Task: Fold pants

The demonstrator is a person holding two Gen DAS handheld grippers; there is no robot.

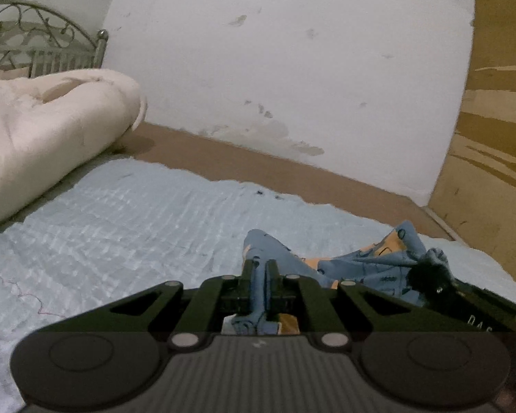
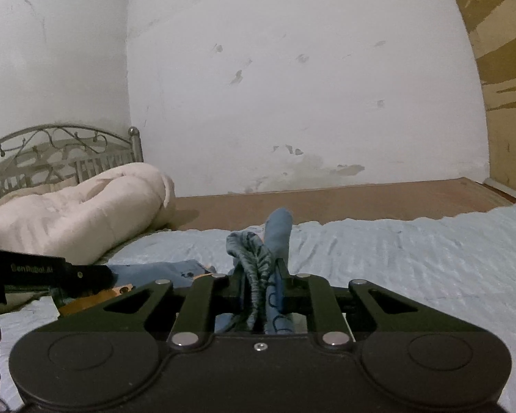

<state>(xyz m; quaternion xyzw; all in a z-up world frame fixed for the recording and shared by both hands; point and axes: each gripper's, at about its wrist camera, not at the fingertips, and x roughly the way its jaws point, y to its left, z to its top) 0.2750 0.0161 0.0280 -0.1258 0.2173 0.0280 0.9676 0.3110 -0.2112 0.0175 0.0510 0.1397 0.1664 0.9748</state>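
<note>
The pants (image 1: 371, 263) are light blue with a dark and orange print. They are lifted off the pale blue bed cover (image 1: 120, 213). My left gripper (image 1: 260, 268) is shut on a fold of the blue cloth, which sticks up past the fingertips. My right gripper (image 2: 262, 268) is shut on the gathered waistband of the pants (image 2: 254, 258). The cloth spans between the two grippers. The right gripper shows at the right of the left wrist view (image 1: 430, 275), bunched cloth in it. The left gripper shows at the left of the right wrist view (image 2: 51, 272).
A rolled cream duvet (image 1: 44, 130) lies at the left by a metal headboard (image 1: 34, 41). Bare brown bed board (image 1: 258, 168) runs along the white wall. A cardboard panel (image 1: 492, 137) stands at the right.
</note>
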